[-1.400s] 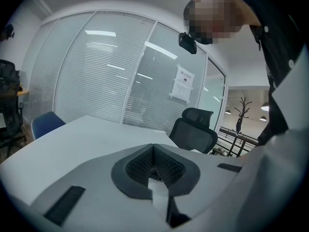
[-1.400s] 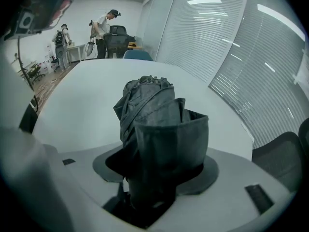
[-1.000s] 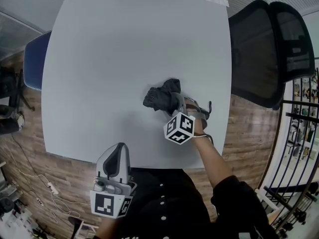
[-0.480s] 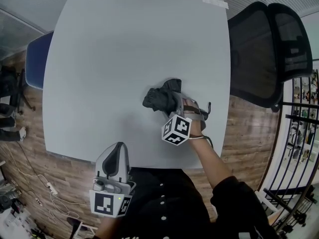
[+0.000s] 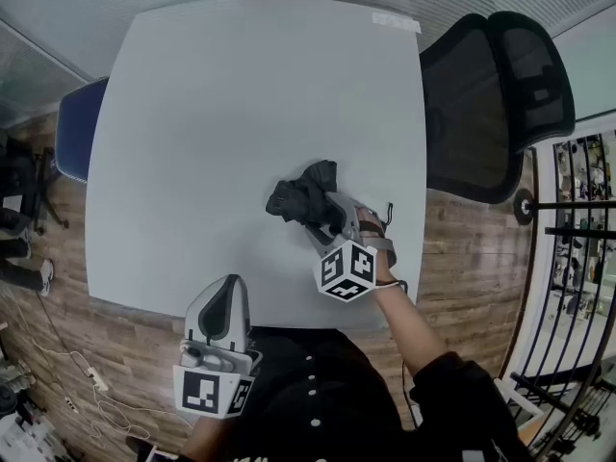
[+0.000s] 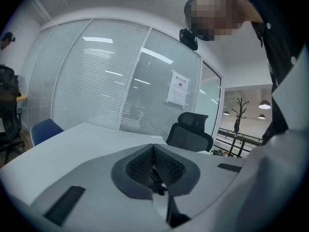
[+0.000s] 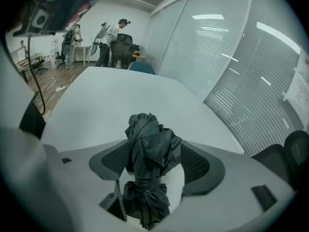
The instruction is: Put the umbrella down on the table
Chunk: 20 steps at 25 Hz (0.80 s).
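Note:
The folded black umbrella (image 5: 300, 197) lies on the white table (image 5: 241, 94), towards its near right part. My right gripper (image 5: 332, 227) hovers just behind it, tilted down, jaws spread wide. In the right gripper view the umbrella (image 7: 147, 153) sits between the open jaws of the right gripper (image 7: 157, 151), its loose fabric brushing the left pad and a gap showing at the right pad. My left gripper (image 5: 226, 292) is held at the table's near edge, away from the umbrella. Its jaws meet with nothing between them in the left gripper view (image 6: 153, 149).
A black mesh office chair (image 5: 491, 104) stands at the table's right side and a blue chair (image 5: 75, 128) at its left. Glass walls with blinds (image 6: 111, 86) lie beyond the table. People (image 7: 108, 42) stand far off at the room's back.
My right gripper has lifted and drawn back a little from the umbrella, which stays lying on the table. The left gripper has kept its place.

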### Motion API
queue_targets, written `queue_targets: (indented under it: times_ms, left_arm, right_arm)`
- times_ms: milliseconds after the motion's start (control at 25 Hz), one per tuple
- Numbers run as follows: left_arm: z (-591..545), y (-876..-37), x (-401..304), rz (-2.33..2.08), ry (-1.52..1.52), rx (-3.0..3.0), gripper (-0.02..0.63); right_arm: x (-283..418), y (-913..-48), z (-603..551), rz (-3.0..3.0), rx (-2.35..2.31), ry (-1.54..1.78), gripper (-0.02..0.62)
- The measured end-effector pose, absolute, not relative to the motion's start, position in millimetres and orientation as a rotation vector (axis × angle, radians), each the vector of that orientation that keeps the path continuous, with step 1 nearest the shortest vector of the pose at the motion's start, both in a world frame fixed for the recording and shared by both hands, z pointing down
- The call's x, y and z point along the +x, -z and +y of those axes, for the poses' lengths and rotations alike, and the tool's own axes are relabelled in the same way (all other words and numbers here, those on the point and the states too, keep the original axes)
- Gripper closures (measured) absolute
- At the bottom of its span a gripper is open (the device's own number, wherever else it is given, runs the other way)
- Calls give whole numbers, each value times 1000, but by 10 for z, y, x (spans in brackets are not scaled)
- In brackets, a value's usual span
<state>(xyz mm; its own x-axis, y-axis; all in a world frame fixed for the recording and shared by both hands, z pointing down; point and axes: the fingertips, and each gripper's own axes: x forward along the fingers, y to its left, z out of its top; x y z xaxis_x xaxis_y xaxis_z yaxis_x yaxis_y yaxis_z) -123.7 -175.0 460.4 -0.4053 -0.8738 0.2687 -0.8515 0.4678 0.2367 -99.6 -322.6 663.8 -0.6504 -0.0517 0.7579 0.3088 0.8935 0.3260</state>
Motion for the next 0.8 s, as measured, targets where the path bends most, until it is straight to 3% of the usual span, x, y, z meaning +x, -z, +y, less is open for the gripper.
queue_targets:
  times_ms: [160, 200, 280, 440, 560, 800]
  left_arm:
    - [-1793, -4481, -1155, -2389, 92, 1491, 591]
    - [-1802, -4450, -1134, -2395, 92, 1499, 591]
    - [-1811, -4380, -1089, -2407, 96, 1515, 591]
    - [-1811, -4263, -1006, -2437, 103, 1540, 592]
    - [-1805, -4198, -943, -2454, 97, 1548, 592]
    - [-1788, -4002, -905, -2514, 100, 1578, 591]
  right_arm:
    - [-930, -6273, -3242, -2305, -169, 507, 263]
    - [-907, -6166, -3251, -2335, -155, 500, 295]
    - [-845, -5928, -3273, -2408, -110, 493, 440]
    - [-668, -5461, -3289, -2557, -51, 437, 517]
    - [-499, -5098, -3325, -2661, 4, 385, 552]
    - [-184, -4470, -3488, -2842, 144, 184, 561]
